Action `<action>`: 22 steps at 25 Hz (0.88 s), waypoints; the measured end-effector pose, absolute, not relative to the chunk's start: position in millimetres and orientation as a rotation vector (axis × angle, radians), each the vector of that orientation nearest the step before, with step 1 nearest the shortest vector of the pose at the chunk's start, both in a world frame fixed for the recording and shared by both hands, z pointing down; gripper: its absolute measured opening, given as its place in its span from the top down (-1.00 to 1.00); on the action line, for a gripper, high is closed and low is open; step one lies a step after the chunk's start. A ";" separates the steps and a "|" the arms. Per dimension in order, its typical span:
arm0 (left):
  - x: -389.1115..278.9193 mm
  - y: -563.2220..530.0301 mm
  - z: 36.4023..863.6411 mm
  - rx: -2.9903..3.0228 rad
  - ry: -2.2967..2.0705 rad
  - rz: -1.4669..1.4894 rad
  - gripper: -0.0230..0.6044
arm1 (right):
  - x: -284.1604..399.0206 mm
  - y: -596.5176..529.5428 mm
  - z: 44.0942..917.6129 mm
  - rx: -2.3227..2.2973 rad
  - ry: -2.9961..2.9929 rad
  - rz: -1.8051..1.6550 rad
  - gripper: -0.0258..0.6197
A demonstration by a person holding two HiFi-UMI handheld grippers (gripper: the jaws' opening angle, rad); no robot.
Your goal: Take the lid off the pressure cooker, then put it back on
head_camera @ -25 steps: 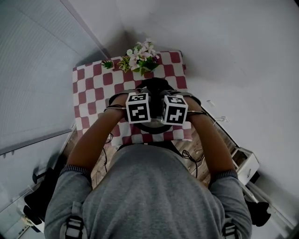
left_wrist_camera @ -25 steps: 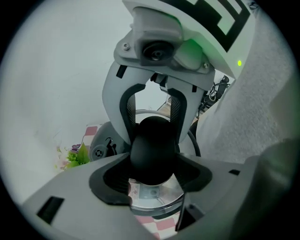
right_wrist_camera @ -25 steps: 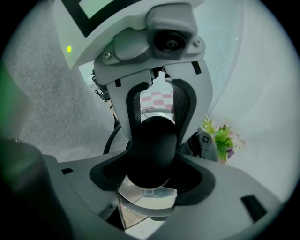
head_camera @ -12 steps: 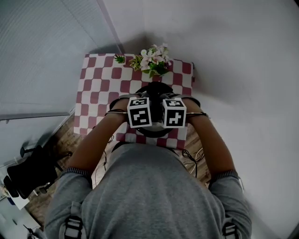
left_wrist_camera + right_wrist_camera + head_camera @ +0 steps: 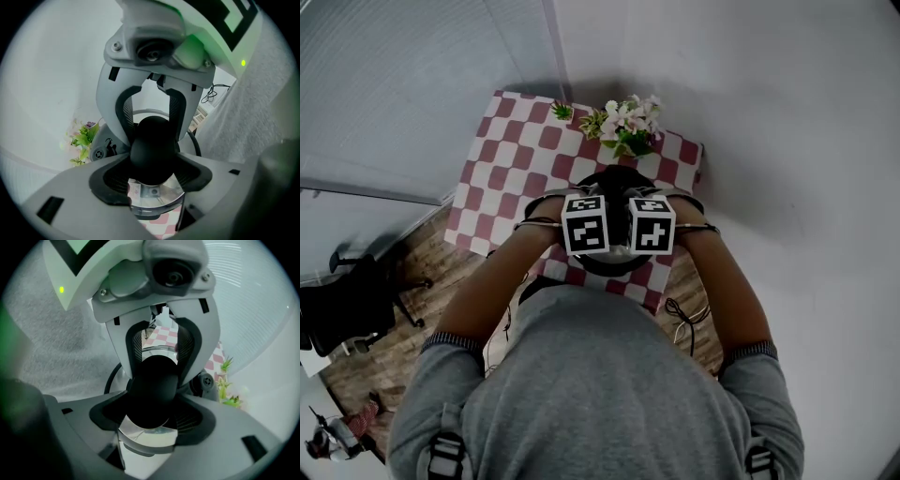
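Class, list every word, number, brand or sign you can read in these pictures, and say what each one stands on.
No text here can be read.
The small label on the cooker lid: its print is too small and blurred to read.
The left marker cube and right marker cube: black-and-white square patterns only, no letters or numbers.

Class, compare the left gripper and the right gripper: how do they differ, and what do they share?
In the head view the left gripper reaches the pressure cooker from the left, the right gripper from the right. The left gripper's marker cube bears a different pattern from the right gripper's. Both have their jaws closed on the same black handle, facing each other.
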State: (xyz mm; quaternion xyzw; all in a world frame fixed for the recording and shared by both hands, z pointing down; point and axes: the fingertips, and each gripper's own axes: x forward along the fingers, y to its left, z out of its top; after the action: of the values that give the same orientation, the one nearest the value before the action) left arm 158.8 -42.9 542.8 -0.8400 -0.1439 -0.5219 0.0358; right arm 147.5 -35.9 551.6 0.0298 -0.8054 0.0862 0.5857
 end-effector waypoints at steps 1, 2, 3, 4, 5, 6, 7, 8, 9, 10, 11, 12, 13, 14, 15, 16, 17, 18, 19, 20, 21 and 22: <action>159.0 -43.2 542.8 -2.590 -0.430 -1.586 -0.05 | 147.7 -36.0 551.6 0.075 -1.882 0.205 -0.05; 158.9 -43.7 542.7 -2.602 -0.417 -1.570 -0.05 | 147.6 -36.2 551.6 0.080 -1.887 0.210 -0.06; 158.4 -44.4 542.5 -2.616 -0.400 -1.555 -0.05 | 147.3 -36.4 551.5 0.086 -1.891 0.215 -0.06; 157.8 -45.3 542.0 -2.631 -0.383 -1.542 -0.05 | 147.1 -36.7 551.4 0.092 -1.894 0.220 -0.06; 157.2 -46.5 541.5 -2.643 -0.364 -1.527 -0.05 | 147.2 -37.3 551.4 0.099 -1.896 0.224 -0.06; 156.8 -47.8 541.2 -2.654 -0.342 -1.508 -0.06 | 147.9 -38.5 551.7 0.112 -1.898 0.224 -0.06; 156.4 -49.3 541.1 -2.662 -0.317 -1.484 -0.06 | 149.4 -40.1 552.7 0.129 -1.898 0.217 -0.07; 155.8 -50.5 540.6 -2.672 -0.290 -1.456 -0.07 | 151.5 -41.7 553.8 0.151 -1.897 0.208 -0.16; 154.8 -51.3 538.8 -2.685 -0.264 -1.424 -0.08 | 153.5 -42.9 553.5 0.175 -1.897 0.200 -0.20; 153.0 -52.0 535.5 -2.702 -0.237 -1.389 -0.08 | 155.0 -43.6 551.1 0.201 -1.901 0.195 -0.21; 150.3 -53.4 531.1 -2.724 -0.207 -1.353 -0.08 | 155.8 -44.4 546.8 0.234 -1.912 0.192 -0.21; 147.0 -55.4 526.3 -2.749 -0.175 -1.317 -0.08 | 156.3 -45.5 540.9 0.275 -1.927 0.190 -0.21; 143.5 -57.7 521.2 -2.776 -0.144 -1.278 -0.08 | 156.8 -47.2 534.0 0.325 -1.948 0.188 -0.21; 139.9 -60.0 516.0 -2.804 -0.114 -1.236 -0.09 | 157.4 -49.2 526.4 0.381 -1.972 0.186 -0.21; 136.5 -61.9 510.5 -2.830 -0.085 -1.188 -0.09 | 157.8 -50.9 518.6 0.442 -1.997 0.186 -0.21; 133.0 -63.3 504.5 -2.854 -0.056 -1.132 -0.09 | 158.0 -52.1 510.8 0.505 -2.023 0.187 -0.21; 129.5 -64.1 497.5 -2.877 -0.027 -1.068 -0.09 | 158.1 -52.7 503.0 0.570 -2.048 0.187 -0.20; 126.2 -64.3 489.6 -2.903 0.001 -0.992 -0.09 | 158.1 -52.9 495.1 0.640 -2.073 0.187 -0.20; 123.0 -64.2 480.9 -2.932 0.030 -0.906 -0.09 | 158.0 -52.9 486.8 0.717 -2.098 0.188 -0.18; 119.7 -63.4 471.9 -2.968 0.059 -0.815 -0.09 | 157.6 -52.7 478.1 0.803 -2.124 0.186 -0.16; 115.9 -62.2 463.1 -3.006 0.088 -0.724 -0.08 | 156.3 -52.1 468.7 0.895 -2.154 0.181 -0.13; 111.4 -60.9 454.5 -3.042 0.117 -0.640 -0.08 | 154.8 -51.0 459.1 0.989 -2.184 0.175 -0.13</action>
State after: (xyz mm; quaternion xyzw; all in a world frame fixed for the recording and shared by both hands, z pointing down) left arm 111.4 -60.9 454.5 -0.9778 0.0375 -0.2058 0.0154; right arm 154.8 -51.0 459.1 0.3837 -0.8474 0.0678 0.3606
